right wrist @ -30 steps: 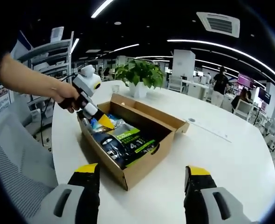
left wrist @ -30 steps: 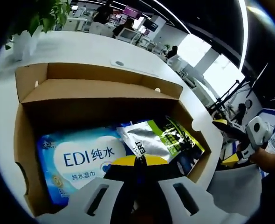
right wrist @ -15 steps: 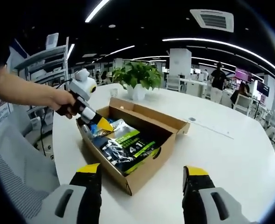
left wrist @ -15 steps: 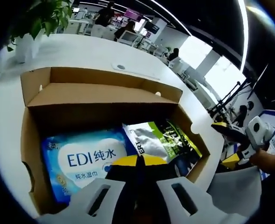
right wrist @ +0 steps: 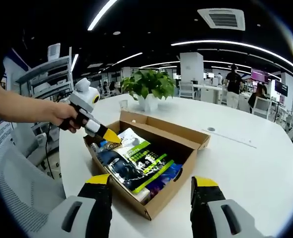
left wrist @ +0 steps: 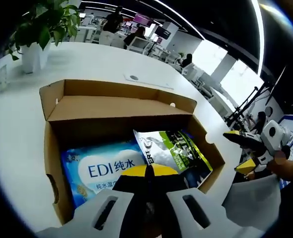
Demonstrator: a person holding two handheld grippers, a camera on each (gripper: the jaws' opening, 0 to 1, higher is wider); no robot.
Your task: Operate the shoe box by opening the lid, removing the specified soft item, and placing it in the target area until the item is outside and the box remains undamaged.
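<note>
An open cardboard shoe box [left wrist: 53, 148] [right wrist: 169, 196] sits on the white round table, its lid flap [left wrist: 114, 106] [right wrist: 161, 126] folded back. Inside lie a blue wet-wipes pack [left wrist: 104, 168] and a silver and green soft bag [left wrist: 169, 146] [right wrist: 139, 156]. My left gripper [left wrist: 146, 171] [right wrist: 109, 137] is shut on the bag's near edge, and that end is tilted up above the box rim. My right gripper [right wrist: 150, 181] [left wrist: 240, 151] hangs open in front of the box's near corner, touching nothing.
A potted plant [left wrist: 35, 29] [right wrist: 146, 87] stands on the table behind the box. A grey mesh chair [right wrist: 17, 188] [left wrist: 251, 198] is at the table's edge. A flat round socket cover [left wrist: 133, 78] [right wrist: 211, 129] lies past the lid. People stand far off.
The left gripper has drawn back and up with the bag's edge, so the bag now tilts up out of the box. The right gripper has stayed open, slightly closer to the box.
</note>
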